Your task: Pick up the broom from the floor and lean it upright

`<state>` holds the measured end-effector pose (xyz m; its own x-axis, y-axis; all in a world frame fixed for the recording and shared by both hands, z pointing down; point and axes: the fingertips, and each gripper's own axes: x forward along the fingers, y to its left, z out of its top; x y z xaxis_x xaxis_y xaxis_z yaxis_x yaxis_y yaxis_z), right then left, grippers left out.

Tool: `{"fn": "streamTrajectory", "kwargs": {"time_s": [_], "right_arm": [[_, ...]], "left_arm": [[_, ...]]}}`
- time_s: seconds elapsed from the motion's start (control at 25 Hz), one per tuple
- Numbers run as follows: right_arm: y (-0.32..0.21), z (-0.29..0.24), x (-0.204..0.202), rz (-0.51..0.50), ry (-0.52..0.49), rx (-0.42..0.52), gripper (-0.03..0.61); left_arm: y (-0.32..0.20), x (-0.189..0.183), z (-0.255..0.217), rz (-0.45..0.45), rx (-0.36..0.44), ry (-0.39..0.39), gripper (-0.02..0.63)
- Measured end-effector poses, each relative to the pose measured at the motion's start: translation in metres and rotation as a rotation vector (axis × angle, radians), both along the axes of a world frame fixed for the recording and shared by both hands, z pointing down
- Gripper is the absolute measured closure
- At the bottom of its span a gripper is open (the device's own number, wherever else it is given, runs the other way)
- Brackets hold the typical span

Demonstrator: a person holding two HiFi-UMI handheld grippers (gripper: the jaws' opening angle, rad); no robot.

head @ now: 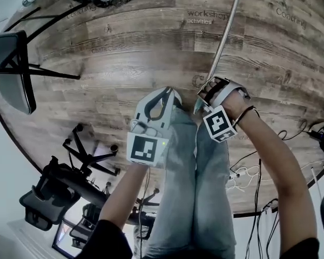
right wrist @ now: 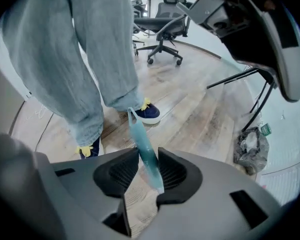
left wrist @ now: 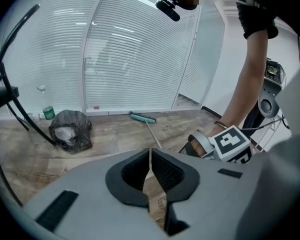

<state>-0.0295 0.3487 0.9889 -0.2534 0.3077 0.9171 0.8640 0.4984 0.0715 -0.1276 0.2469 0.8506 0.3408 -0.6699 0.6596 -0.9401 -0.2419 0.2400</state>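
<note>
The broom lies slanted over the wooden floor, its metal pole running up to the far edge of the head view. Its teal head rests on the floor by the blinds in the left gripper view. The teal grip end is raised off the floor, and my right gripper is shut on it, pointing steeply down. In the head view that right gripper is just right of my knees. My left gripper hangs beside it, apart from the broom. The left gripper is shut with nothing in it.
A black rubbish bag and a green bottle sit by the blinds. A grey seat on black legs stands at the left. Office chairs are behind me, cables to the right. The person's shoes stand close to the grip end.
</note>
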Motion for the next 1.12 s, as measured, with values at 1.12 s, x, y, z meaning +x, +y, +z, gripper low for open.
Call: {"fn": "streamTrajectory", "kwargs": {"time_s": [1.12], "right_arm": [[-0.337,-0.518,-0.024,1.178,-0.738,-0.194,0.482]], "left_arm": [[-0.142,0.016,-0.367,-0.028,0.310,-0.131,0.592]]}}
